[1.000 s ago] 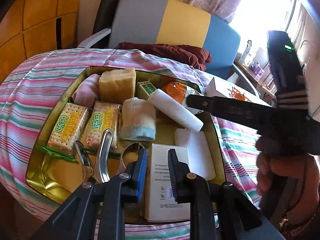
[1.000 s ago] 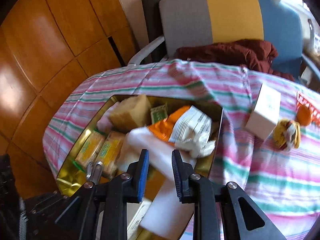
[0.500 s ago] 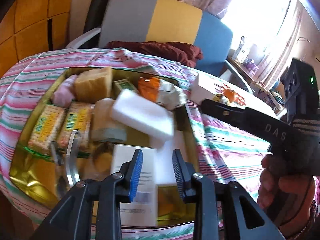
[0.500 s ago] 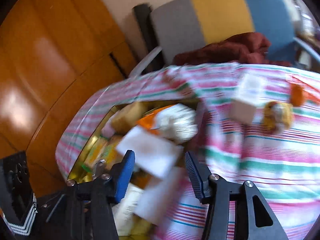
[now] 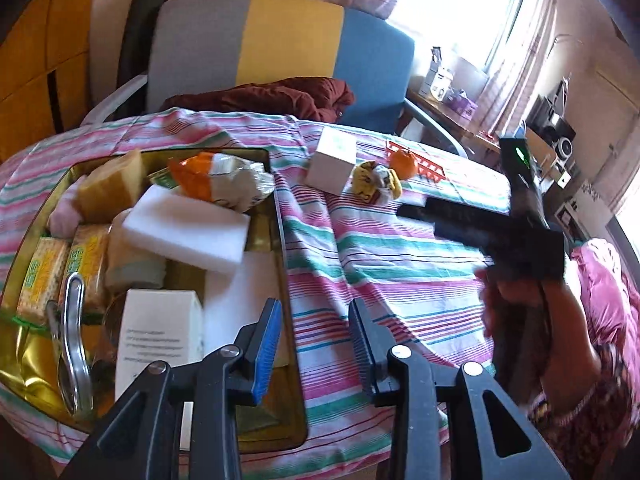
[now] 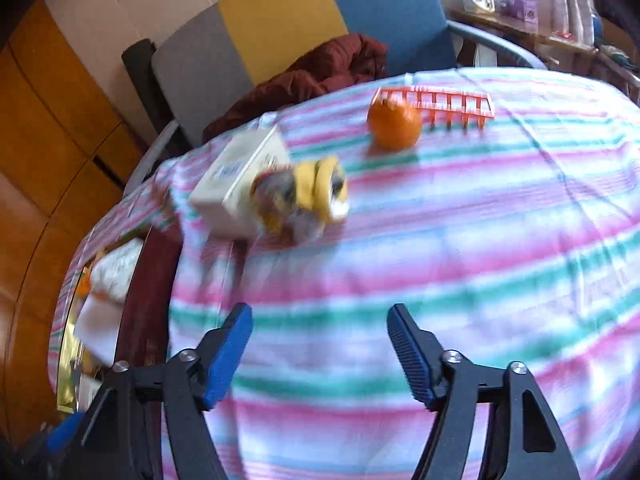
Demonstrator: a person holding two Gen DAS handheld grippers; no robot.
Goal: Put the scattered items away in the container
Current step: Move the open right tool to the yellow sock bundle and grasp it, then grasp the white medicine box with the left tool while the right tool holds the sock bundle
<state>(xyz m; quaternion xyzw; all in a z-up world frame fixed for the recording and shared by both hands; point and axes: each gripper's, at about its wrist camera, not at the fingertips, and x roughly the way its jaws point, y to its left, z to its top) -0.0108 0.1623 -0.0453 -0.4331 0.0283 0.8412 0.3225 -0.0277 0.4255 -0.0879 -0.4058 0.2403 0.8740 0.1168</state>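
Striped pink, green and white cloth (image 5: 384, 264) covers a table in a sunlit room, a grey, yellow and blue chair (image 5: 280, 40) behind it. Ahead and left of the left gripper (image 5: 314, 344), whose fingers stand spread with nothing between them, sits the gold tin (image 5: 24, 364), packed with a white sponge (image 5: 188, 232), cracker packs (image 5: 44, 272) and a white box (image 5: 158, 332). The right gripper (image 6: 320, 354) hangs over bare cloth, fingers wide apart and empty. Ahead of its fingers and slightly left lie a carton (image 6: 236, 180) and, touching it, a yellow bundle (image 6: 308, 200); an orange (image 6: 394, 122) and a red comb-like piece (image 6: 444, 106) lie farther ahead.
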